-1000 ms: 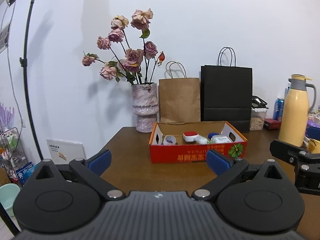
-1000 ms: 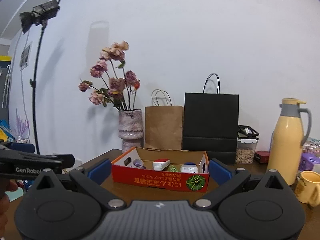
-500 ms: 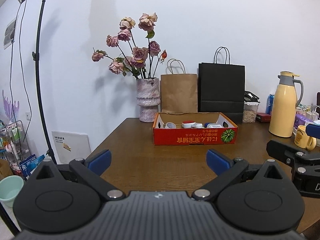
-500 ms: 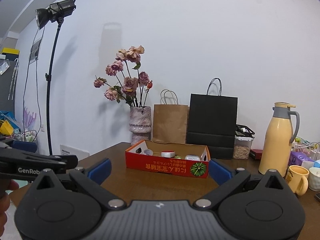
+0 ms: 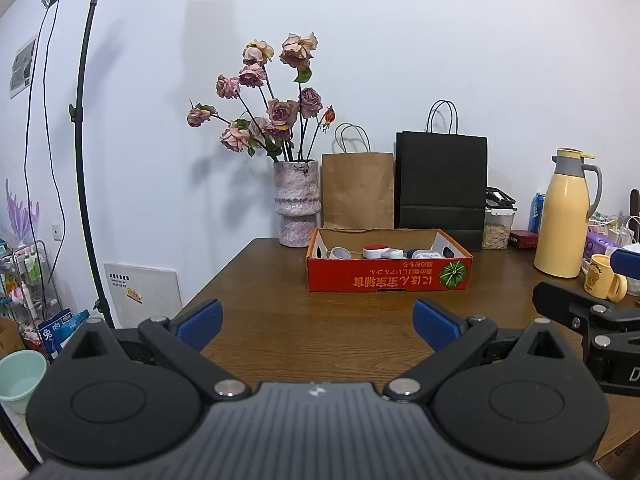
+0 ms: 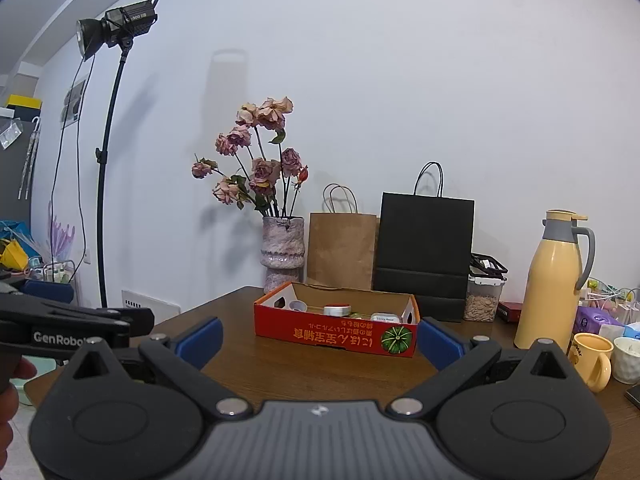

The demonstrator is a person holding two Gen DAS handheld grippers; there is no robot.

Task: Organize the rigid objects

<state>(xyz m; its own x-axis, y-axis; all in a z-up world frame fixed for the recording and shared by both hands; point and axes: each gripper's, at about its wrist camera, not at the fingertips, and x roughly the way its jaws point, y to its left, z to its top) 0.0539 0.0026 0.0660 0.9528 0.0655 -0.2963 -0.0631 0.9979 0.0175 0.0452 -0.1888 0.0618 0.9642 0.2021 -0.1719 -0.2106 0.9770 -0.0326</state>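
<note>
While both grippers gape empty, red box (image 5: pixel 388 278) lies broadside — long axis left-right

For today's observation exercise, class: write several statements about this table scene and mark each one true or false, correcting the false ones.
1. The red cardboard box holds several small items. True.
2. The left gripper grips a mug. False: it is open and empty.
3. The tall yellow thermos jug lies on its side. False: it stands upright.
4. The black paper bag stands beside the brown paper bag. True.
5. The right gripper is open. True.
</note>
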